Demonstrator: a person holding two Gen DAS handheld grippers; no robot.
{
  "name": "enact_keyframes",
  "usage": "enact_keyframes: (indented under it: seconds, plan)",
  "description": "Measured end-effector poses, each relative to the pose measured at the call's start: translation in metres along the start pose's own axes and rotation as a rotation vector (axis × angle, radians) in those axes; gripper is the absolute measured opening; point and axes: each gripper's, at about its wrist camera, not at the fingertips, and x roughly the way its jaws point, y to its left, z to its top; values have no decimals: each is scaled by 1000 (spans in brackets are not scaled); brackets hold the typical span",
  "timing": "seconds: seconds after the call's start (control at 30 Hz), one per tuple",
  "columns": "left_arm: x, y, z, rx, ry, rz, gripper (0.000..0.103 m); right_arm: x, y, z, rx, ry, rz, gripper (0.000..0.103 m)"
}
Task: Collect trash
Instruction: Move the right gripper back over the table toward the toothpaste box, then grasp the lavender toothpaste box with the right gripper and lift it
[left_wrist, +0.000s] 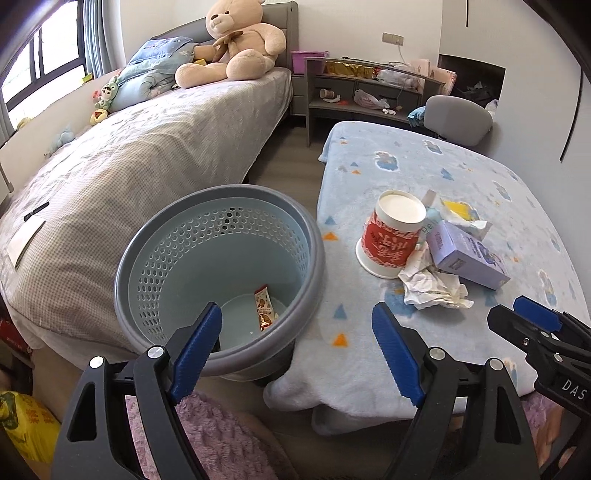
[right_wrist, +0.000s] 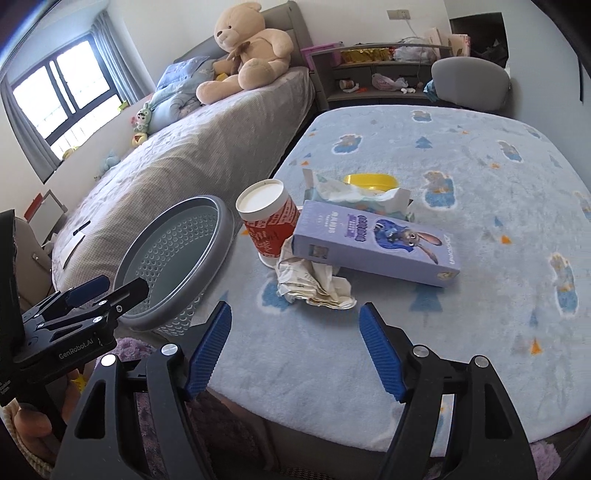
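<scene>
Trash (right_wrist: 317, 286) heaped on the blue blanket (right_wrist: 461, 177) of the table: crumpled paper nearest, touching the red-and-white cup (right_wrist: 271, 225) and tucked under the near end of the purple box (right_wrist: 373, 242); tissue pack (right_wrist: 354, 192) and yellow lid (right_wrist: 371, 181) behind the box. Perforated bin (left_wrist: 221, 266) just beside the table's left edge, below the tabletop, one snack wrapper (left_wrist: 264, 308) already at its bottom.

Right gripper (right_wrist: 295, 347) near the crumpled paper, pointing down at it, fingers spread wide and empty, nothing between the pads. Left gripper (left_wrist: 297, 354) over the gap between bin rim and table edge, fingers likewise wide, holding nothing.

Likely step: picking the crumpled paper with the right. Best done by coming down over the middle of the wad, one pad each side, low enough to catch the bulk rather than a loose flap; closing fully, since paper gives; lifting straight up first, so as to free the part under the box without dragging the box or tipping the cup; then across to the bin and release well inside the rim. Left kept clear of the path.
</scene>
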Motion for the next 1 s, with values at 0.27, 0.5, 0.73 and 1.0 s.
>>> enact_keyframes:
  seconds: [0.27, 0.5, 0.73, 1.0]
  plan:
    - [-6, -43, 0, 49, 1, -14, 80, -15, -37, -3, 18, -11, -15, 71]
    - [-4, -68, 1, 73, 9, -23, 80, -20, -61, -2, 8, -1, -37, 73]
    - [-2, -81, 7, 74, 9, -21, 80, -16, -73, 6, -15, 9, -42, 74]
    - [1, -81, 11, 65, 16, -1, 80, -4, -83, 18, -54, 25, -31, 75]
